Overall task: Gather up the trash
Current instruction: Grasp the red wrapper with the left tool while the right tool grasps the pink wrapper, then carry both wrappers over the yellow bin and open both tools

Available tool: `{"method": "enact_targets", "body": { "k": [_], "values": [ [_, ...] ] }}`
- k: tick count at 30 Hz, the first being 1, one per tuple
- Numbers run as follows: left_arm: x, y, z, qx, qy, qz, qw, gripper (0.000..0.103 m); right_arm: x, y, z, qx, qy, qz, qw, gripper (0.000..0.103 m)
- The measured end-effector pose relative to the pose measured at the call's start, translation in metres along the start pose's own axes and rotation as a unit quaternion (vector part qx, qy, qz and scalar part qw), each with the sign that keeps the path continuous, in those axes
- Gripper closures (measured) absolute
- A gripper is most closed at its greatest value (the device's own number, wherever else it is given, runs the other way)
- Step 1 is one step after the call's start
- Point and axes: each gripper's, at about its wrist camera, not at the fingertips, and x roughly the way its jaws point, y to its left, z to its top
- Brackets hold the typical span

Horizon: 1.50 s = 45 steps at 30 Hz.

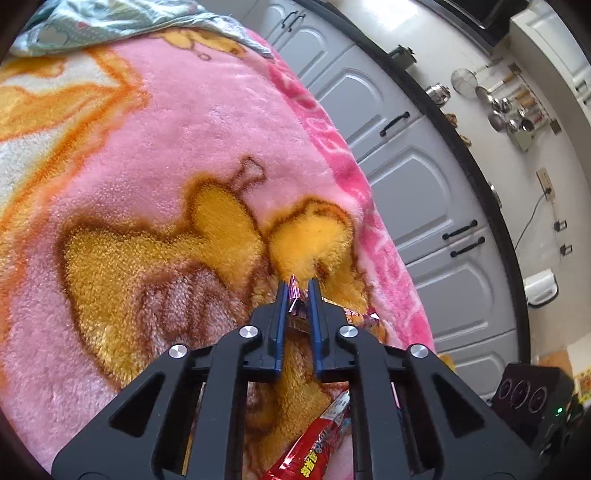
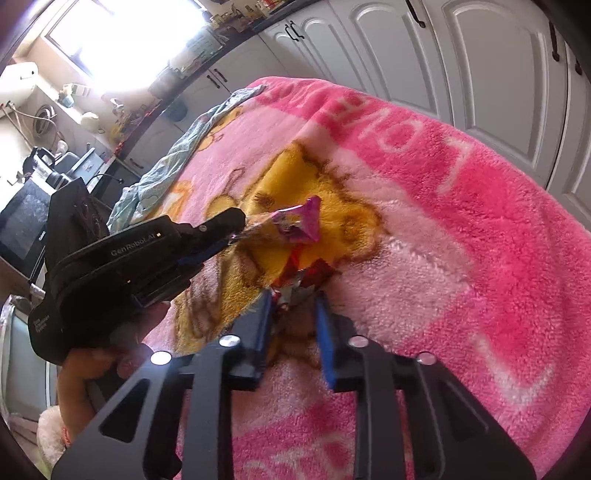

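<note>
On the pink plush blanket (image 1: pixel 192 122) my left gripper (image 1: pixel 298 291) is shut on a crinkled purple wrapper (image 1: pixel 295 295). From the right wrist view that left gripper (image 2: pixel 240 234) reaches in from the left, and the purple wrapper (image 2: pixel 303 221) sticks out of its tips above the blanket (image 2: pixel 461 240). My right gripper (image 2: pixel 295 310) is shut on a crumpled red and silver wrapper (image 2: pixel 299 277) that lies on the yellow bear print. A long red snack wrapper (image 1: pixel 314 443) lies under the left gripper. Another orange wrapper (image 1: pixel 364 317) shows just right of its fingers.
A blue-green cloth (image 1: pixel 122 18) lies bunched at the blanket's far end. White cabinet doors (image 1: pixel 417 192) and a dark counter edge stand beyond the blanket's side. A black speaker box (image 1: pixel 532 391) sits low on the right. A person's hand (image 2: pixel 110 354) holds the left gripper.
</note>
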Motion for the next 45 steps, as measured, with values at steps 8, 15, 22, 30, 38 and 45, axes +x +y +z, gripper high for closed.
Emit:
{"method": "enact_targets", "body": {
  "k": [8,15,22,30,38,45],
  "values": [
    [-0.027,-0.023,-0.009,0.046,-0.023,-0.013,0.9986,0.099,-0.019,-0.003,-0.01,-0.014,-0.008,0.004,1.0,0.098],
    [-0.048,-0.065,-0.022,0.1,-0.038,-0.031,0.9938,0.1,-0.068,-0.017,-0.02,-0.026,-0.043,-0.006,0.999,0.099],
    [-0.056,-0.12,-0.036,0.143,-0.04,-0.066,0.9868,0.1,-0.126,-0.034,-0.024,-0.022,-0.089,-0.017,0.996,0.099],
    [-0.05,-0.187,-0.059,0.195,-0.027,-0.1,0.9753,0.1,-0.193,-0.065,-0.037,-0.015,-0.135,-0.045,0.99,0.1],
    [-0.031,-0.246,-0.093,0.246,-0.001,-0.126,0.961,0.1,-0.251,-0.111,-0.061,0.015,-0.17,-0.078,0.982,0.101],
    [-0.003,-0.289,-0.131,0.287,0.029,-0.134,0.9479,0.099,-0.283,-0.154,-0.08,0.055,-0.191,-0.105,0.974,0.1]
  ]
}}
